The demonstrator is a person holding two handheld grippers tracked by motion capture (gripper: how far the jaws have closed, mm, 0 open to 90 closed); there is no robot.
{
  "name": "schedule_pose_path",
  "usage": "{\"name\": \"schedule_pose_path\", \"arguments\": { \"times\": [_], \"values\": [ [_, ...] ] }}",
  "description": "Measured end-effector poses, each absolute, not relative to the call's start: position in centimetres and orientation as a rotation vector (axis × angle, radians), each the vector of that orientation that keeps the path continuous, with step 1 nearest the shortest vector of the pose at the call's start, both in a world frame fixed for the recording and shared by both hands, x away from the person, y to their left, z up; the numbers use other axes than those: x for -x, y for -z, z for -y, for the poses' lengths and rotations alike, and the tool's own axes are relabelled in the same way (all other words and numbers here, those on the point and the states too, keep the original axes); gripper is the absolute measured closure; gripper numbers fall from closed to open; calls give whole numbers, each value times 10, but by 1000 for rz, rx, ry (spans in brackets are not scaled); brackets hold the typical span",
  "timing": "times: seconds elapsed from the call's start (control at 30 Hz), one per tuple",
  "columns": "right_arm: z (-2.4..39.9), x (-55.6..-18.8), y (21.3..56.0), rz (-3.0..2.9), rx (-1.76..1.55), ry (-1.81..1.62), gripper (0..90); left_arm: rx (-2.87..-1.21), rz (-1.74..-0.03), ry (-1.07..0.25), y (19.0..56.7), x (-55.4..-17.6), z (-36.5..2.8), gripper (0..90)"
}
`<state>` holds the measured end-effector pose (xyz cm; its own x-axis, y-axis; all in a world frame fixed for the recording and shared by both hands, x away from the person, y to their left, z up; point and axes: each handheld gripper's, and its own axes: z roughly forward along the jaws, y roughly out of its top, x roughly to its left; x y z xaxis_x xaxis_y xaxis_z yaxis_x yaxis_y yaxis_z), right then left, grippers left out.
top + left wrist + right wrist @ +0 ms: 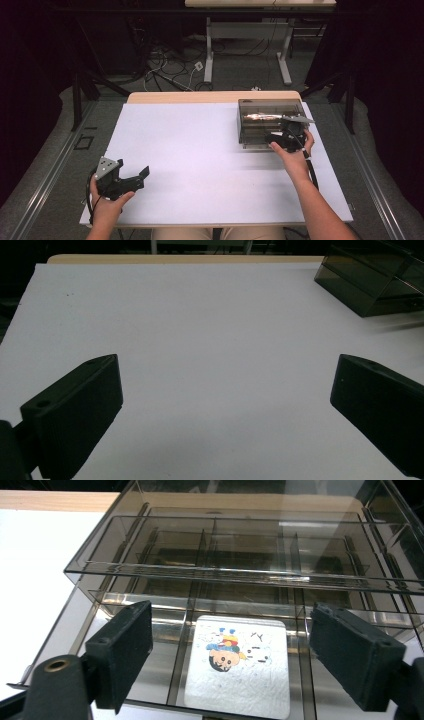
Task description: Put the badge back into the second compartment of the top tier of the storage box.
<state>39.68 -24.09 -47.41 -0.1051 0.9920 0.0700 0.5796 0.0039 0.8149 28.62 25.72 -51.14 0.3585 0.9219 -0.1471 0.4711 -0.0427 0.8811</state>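
A smoky, see-through plastic organiser box (270, 122) sits on the white sheet (200, 155) covering the table, near the far right corner, with its long side running along the far edge. In the right gripper view the box (240, 545) shows thin partition walls dividing it into several compartments, and a tinted transparent lid or upper tray lies across the upper part, while the near row of compartments is uncovered. In the near middle compartment lies a small white packet (239, 662) with rounded corners and a printed cartoon figure in red, yellow and blue; it lies flat on the compartment floor. The right gripper (286, 136) is held by the right hand (295, 150) at the near side of the box; its jaws are spread wide, one on either side of the packet's compartment, clasping nothing. The left gripper (142, 175) is in the left hand (107, 202) near the near left corner of the table, well apart from the box, its jaws likewise wide apart over bare white sheet with nothing between them. Beyond the far edge stand the white legs of another table (245, 47) and loose cables (165, 67) on the floor.
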Motion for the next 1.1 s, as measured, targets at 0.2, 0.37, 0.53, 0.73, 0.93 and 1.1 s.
{"name": "schedule_pose_path", "arguments": {
  "times": [0.2, 0.37, 0.53, 0.73, 0.93, 1.1],
  "values": [
    [239, -394, 472, -1741, -1597, -987, 118, -1670, -1257, -596, 511, -286, -257, 5],
    [238, -392, 471, -1745, -1578, -1026, 7, -1673, -1256, -596, 511, -286, -258, 5],
    [235, -388, 468, -1747, -1553, -1032, 0, -1669, -1259, -593, 511, -286, -258, 5],
    [233, -381, 463, -1746, -1522, -1056, 0, -1666, -1258, -593, 510, -285, -257, 5],
    [233, -371, 457, -1751, -1488, -1074, 0, -1663, -1257, -595, 510, -285, -257, 5],
    [234, -359, 453, -1766, -1448, -1099, 0, -1663, -1255, -598, 510, -285, -257, 5]
  ]
}}
